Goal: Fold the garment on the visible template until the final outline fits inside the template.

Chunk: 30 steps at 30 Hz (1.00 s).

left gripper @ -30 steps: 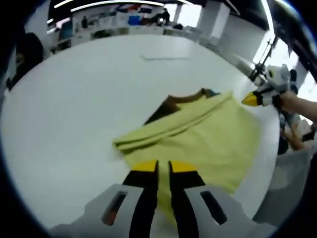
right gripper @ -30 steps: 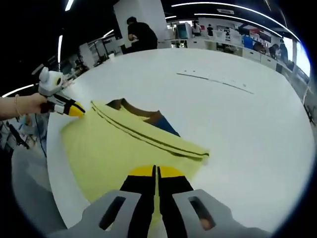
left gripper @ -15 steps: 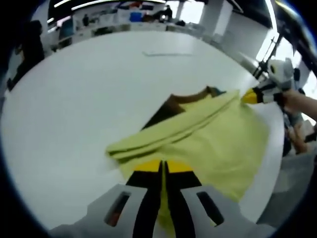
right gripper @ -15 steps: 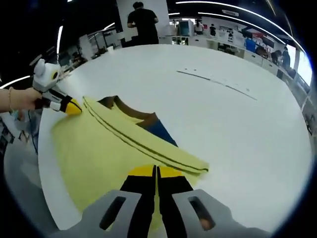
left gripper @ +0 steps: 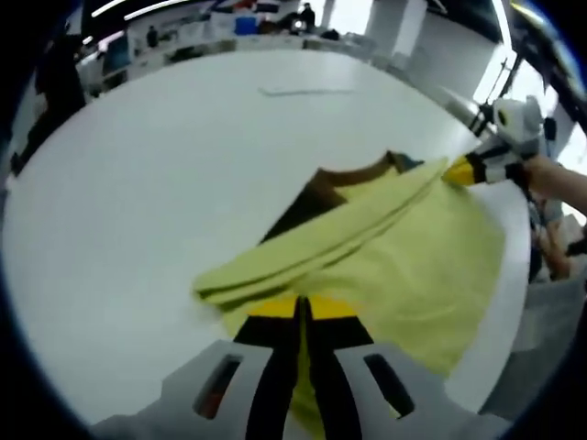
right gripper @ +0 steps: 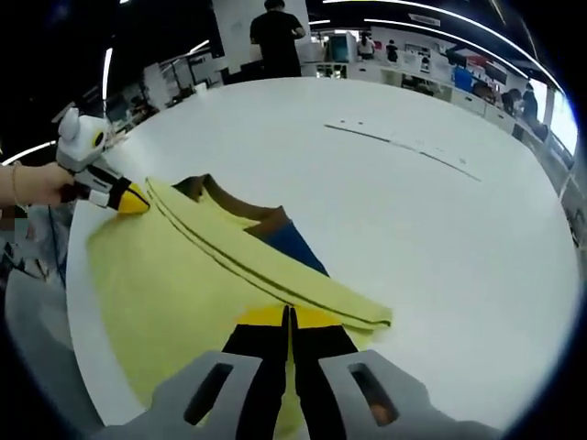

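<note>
Your yellow garment lies spread on the white table, with a doubled fold running as a ridge across it, and under its far edge a brown piece and a blue piece peek out, which may be the template, though you cannot tell for sure. In the left gripper view your left gripper sits low over the near edge of the cloth, its yellow-tipped jaws pressed together with yellow fabric pinched between them; at the far corner of the fold your right gripper also grips the cloth edge. In the right gripper view that same right gripper has its jaws closed tight on the garment's near edge, and the left gripper shows at the far corner, held in your hand. Beyond the table a person stands among desks
</note>
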{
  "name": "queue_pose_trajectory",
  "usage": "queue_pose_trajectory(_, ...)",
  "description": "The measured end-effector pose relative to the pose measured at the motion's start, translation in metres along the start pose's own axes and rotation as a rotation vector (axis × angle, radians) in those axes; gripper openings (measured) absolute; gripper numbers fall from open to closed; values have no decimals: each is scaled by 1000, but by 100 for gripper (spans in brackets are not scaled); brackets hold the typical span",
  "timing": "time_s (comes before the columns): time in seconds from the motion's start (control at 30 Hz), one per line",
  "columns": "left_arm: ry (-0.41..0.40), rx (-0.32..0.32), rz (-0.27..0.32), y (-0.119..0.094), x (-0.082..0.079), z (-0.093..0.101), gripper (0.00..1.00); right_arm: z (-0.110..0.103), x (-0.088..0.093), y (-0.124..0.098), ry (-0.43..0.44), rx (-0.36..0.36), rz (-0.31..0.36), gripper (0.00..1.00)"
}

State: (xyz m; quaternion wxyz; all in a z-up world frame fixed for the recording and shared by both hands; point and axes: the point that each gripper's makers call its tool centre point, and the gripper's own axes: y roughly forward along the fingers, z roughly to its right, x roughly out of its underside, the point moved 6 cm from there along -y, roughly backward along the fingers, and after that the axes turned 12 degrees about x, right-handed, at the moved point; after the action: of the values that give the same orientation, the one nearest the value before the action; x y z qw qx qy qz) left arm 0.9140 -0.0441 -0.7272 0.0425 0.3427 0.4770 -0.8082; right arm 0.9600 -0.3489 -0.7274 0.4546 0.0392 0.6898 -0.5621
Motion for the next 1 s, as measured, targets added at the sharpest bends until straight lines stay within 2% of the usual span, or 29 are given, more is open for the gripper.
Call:
queue_pose_trajectory(0.7,2,-5,17,6,-16,-17,0,7,-15,19,-11,0,-16,1)
queue_pose_trajectory(1.0,10,-15,27,10,-25,-24,0,11,-24,25,-45,0,-23,1)
